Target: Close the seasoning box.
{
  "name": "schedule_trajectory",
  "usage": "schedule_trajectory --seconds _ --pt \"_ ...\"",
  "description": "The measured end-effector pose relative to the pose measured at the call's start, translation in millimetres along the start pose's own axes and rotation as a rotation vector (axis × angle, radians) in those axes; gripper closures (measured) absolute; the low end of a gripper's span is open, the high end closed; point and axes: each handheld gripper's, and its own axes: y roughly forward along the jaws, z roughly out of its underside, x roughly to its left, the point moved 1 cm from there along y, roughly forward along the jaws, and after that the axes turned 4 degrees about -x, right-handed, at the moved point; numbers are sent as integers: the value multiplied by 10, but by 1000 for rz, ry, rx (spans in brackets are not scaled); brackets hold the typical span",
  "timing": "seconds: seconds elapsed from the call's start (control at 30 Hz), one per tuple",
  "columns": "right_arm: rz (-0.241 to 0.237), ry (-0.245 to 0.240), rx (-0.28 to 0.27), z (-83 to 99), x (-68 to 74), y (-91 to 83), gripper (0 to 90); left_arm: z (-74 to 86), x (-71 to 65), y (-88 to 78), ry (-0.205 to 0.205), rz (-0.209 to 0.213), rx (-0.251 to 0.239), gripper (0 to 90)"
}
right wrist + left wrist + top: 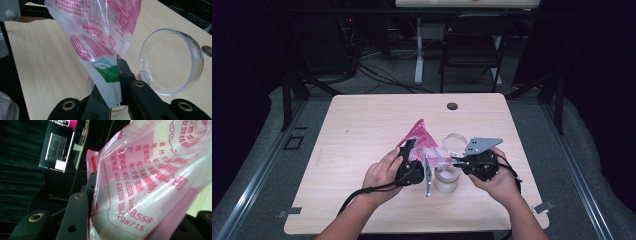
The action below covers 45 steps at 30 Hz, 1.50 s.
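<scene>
Both hands came in from the near edge of the table [362,125], each holding a gripper. Between them hung a pink-printed plastic bag [419,137], part full of white powder. At its left, the left gripper [409,160] pinched the filled body of the bag. At its right, the right gripper [113,82] had its jaws pressed together on the bag's lower corner. Just below stood a clear jar [447,180], its hinged lid [172,61] tipped open on the far side.

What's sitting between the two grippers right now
In the high view, a pink printed bag stretches between the left gripper and right gripper, held by both. Under it stands a clear jar, its lid open behind.
</scene>
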Motion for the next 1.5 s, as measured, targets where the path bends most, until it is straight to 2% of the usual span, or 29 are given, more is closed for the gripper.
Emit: schedule_trajectory --seconds 0.2,0.43,0.8,0.87,0.9,1.0,1.03,1.07,1.2,1.3,1.33,1.37,1.47,1.5 --pt "1 -6 -3 -6 23 26 900 40 -22 -2 -32 12 3 659" --pt "1 -13 -3 -11 44 50 900 86 -61 5 -105 42 18 660" --pt "6 -21 -5 -9 69 87 900 139 -146 11 -160 64 32 663" --pt "4 -22 -3 -6 72 97 900 152 -163 15 -174 68 31 664" --pt "3 -23 -4 -6 75 101 900 158 -180 20 -194 66 25 664" --pt "0 -27 2 -6 84 114 898 183 -192 13 -195 77 43 665" --pt "0 -28 2 -7 88 116 898 188 -216 23 -221 76 29 665" --pt "1 -31 4 -8 92 117 898 194 -211 19 -209 83 39 665" --pt "-2 -33 1 -10 105 131 896 213 -236 28 -235 89 38 666" --pt "-1 -35 6 -8 113 144 895 231 -264 32 -239 95 42 666" --pt "-4 -36 9 -6 113 148 893 238 -267 28 -228 104 56 666" --pt "-8 -35 10 -4 114 155 891 239 -284 35 -243 101 49 666" --pt "-9 -34 5 -1 121 170 884 256 -300 35 -238 109 63 667" --pt "-9 -37 7 -2 122 169 881 263 -316 43 -257 109 60 667"
